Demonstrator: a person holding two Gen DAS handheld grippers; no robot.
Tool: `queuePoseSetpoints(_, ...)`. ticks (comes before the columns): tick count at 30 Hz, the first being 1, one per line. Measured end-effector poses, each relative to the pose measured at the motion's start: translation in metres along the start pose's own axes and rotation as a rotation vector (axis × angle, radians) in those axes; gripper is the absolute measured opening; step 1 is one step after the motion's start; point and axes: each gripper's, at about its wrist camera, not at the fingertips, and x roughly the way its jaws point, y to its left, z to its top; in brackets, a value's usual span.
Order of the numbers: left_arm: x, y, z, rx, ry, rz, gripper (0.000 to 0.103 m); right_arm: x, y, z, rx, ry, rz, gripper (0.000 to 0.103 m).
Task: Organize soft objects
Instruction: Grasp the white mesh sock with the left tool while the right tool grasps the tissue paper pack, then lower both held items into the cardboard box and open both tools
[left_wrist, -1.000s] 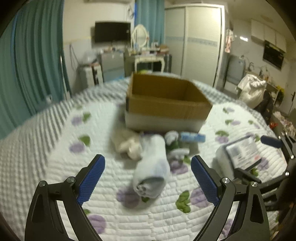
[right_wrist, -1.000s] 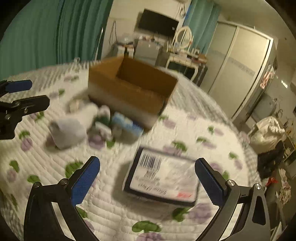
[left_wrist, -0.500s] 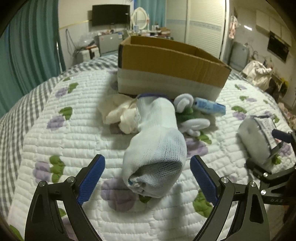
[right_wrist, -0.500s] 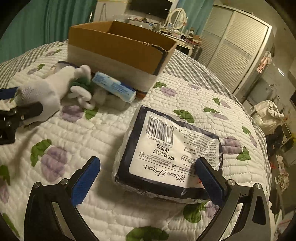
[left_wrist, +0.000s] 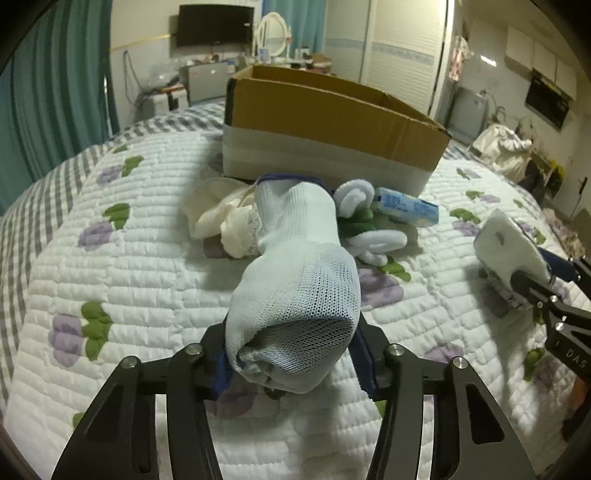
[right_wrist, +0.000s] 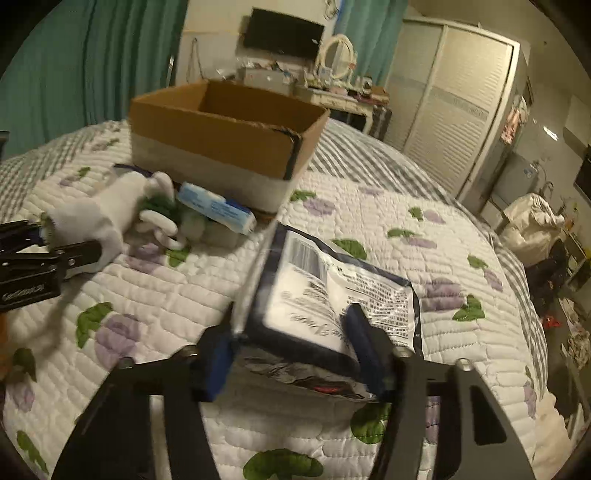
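My left gripper (left_wrist: 295, 365) is shut on the near end of a white knit glove (left_wrist: 295, 280) that lies on the quilted bed. The glove also shows in the right wrist view (right_wrist: 96, 218). My right gripper (right_wrist: 291, 354) is shut on a dark-edged tissue pack (right_wrist: 332, 291), tilting its left side up off the quilt; the pack also shows in the left wrist view (left_wrist: 509, 247). An open cardboard box (left_wrist: 332, 122) stands behind the pile, and it also shows in the right wrist view (right_wrist: 225, 136).
Beside the glove lie a cream cloth (left_wrist: 221, 218), a green and white plush toy (left_wrist: 369, 229) and a small blue tissue packet (left_wrist: 406, 210). The floral quilt (left_wrist: 110, 280) covers the bed. Curtains, a dresser and wardrobes stand beyond.
Both grippers moved forward and closed: the left onto the white glove, the right onto the tissue pack, whose left side has lifted.
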Motion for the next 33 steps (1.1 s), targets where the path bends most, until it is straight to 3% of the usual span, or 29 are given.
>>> queuePoseSetpoints(7, -0.035, -0.001, -0.001, -0.021, -0.045, -0.013, 0.045, -0.032, -0.016, 0.008, 0.081, -0.073, 0.087, 0.04)
queuePoseSetpoints(17, -0.106, -0.019, 0.018, 0.004, -0.157, -0.021, 0.044, -0.097, -0.02, 0.032, 0.123, -0.195, 0.211, 0.039)
queuePoseSetpoints(25, -0.141, -0.036, 0.057, 0.037, -0.225, -0.021, 0.044, -0.144, -0.037, 0.09, 0.13, -0.338, 0.303, 0.039)
queuePoseSetpoints(33, -0.12, -0.037, 0.125, 0.062, -0.267, -0.003, 0.044, -0.14, -0.044, 0.163, 0.112, -0.42, 0.349, 0.039)
